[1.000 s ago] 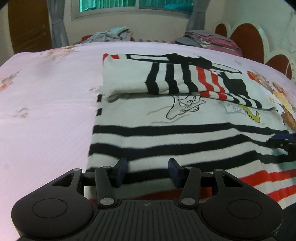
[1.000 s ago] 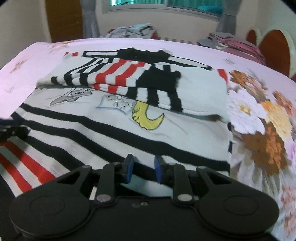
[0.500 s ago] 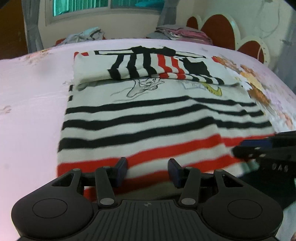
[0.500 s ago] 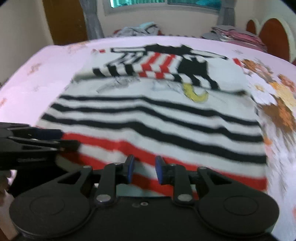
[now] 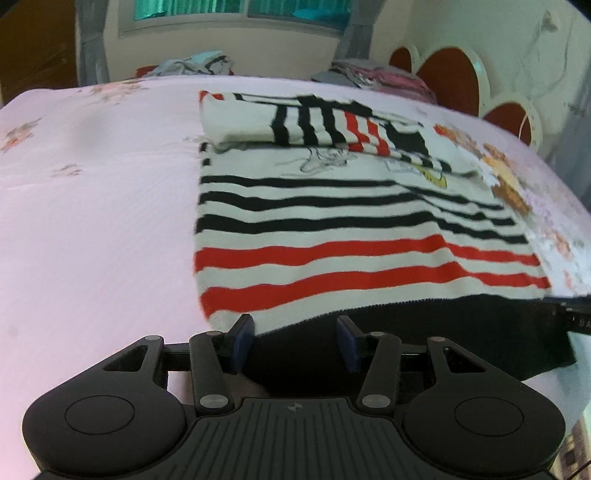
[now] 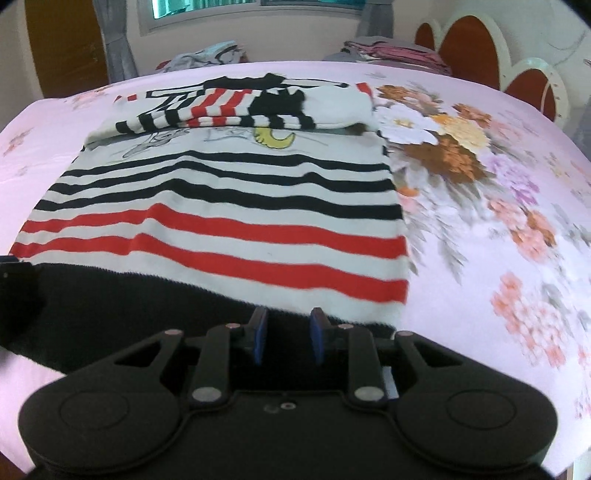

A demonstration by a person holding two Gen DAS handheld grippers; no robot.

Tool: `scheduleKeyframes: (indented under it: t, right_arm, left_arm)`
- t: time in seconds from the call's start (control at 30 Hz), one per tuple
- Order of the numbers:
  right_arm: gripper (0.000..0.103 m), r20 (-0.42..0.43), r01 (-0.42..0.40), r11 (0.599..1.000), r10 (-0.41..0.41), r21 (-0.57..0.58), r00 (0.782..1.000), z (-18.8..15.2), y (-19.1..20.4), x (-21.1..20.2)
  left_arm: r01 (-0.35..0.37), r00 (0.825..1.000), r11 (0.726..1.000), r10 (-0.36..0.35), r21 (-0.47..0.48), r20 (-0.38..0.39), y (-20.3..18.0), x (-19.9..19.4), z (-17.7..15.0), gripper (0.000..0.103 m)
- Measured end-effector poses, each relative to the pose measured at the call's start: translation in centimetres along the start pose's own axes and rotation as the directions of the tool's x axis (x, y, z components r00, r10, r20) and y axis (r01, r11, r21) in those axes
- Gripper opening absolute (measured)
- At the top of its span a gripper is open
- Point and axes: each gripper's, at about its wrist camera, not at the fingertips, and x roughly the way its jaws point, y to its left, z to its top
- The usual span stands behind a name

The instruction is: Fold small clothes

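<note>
A striped sweater (image 5: 332, 236) is laid flat on a bed covered by a pink sheet (image 5: 92, 221); its sleeves are folded across the far part, and its black hem (image 6: 129, 306) lies nearest to the cameras. A floral print (image 6: 461, 155) (orange, white and purple flowers) is seen on the sheet just beside the sweater. The left gripper (image 5: 295, 341) is held at the hem with fingers spread wide; the right gripper (image 6: 286, 336) is held over the hem with a narrower gap, nothing pinched. Piles of clothes (image 5: 199, 64) are placed at the far edge; a window (image 5: 240, 11) with grey curtains and a red headboard (image 5: 450, 79) are seen behind.
</note>
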Motion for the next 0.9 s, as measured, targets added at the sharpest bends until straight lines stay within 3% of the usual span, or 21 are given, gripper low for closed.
scheduleKeyframes:
  t: [0.17, 0.23, 0.27, 0.37, 0.63, 0.73, 0.77, 0.83, 0.9]
  right_arm:
    - [0.036, 0.012, 0.034, 0.997, -0.035, 0.064, 0.999, -0.9, -1.6, -1.5]
    - [0.037, 0.008, 0.049, 0.995, -0.050, 0.088, 0.999, -1.3, -2.1, -1.9]
    - [0.038, 0.005, 0.050, 0.993, -0.051, 0.104, 0.999, -1.6, -2.4, -2.1]
    - [0.043, -0.011, 0.049, 0.989, -0.048, 0.143, 0.999, -2.4, -3.0, -2.2]
    - [0.044, -0.044, 0.025, 0.981, -0.017, 0.192, 0.999, -3.4, -2.9, -1.7]
    - [0.040, -0.053, 0.004, 0.979, 0.006, 0.203, 0.999, -3.3, -3.0, -1.5]
    - [0.037, -0.055, -0.002, 0.978, 0.013, 0.209, 0.998, -3.3, -3.1, -1.4]
    - [0.031, -0.057, -0.020, 0.973, 0.034, 0.230, 0.998, -3.3, -3.4, -1.4]
    - [0.023, -0.061, -0.036, 0.967, 0.053, 0.253, 0.997, -3.4, -3.7, -1.3]
  left_arm:
    - [-0.015, 1.000, 0.998, 0.015, -0.063, -0.002, 2.5, -2.1, -1.1, 0.051]
    - [-0.019, 1.000, 0.992, 0.017, -0.122, -0.017, 3.9, -2.4, -1.7, 0.066]
    - [-0.019, 1.000, 0.989, 0.016, -0.144, -0.022, 4.2, -2.5, -2.0, 0.066]
    - [0.029, 0.998, 0.976, -0.038, -0.214, -0.040, 5.1, -2.3, -2.7, 0.066]
    - [0.122, 0.989, 0.971, -0.136, -0.205, -0.057, 3.3, -1.0, -3.3, 0.066]
    - [0.132, 0.988, 0.969, -0.146, -0.209, -0.054, 2.9, -0.7, -3.1, 0.065]
    - [0.134, 0.988, 0.969, -0.148, -0.209, -0.053, 2.7, -0.6, -3.0, 0.065]
    - [0.137, 0.987, 0.971, -0.150, -0.197, -0.053, 2.4, -0.4, -2.9, 0.049]
    - [0.154, 0.984, 0.969, -0.169, -0.195, -0.063, 2.0, -0.2, -2.9, 0.042]
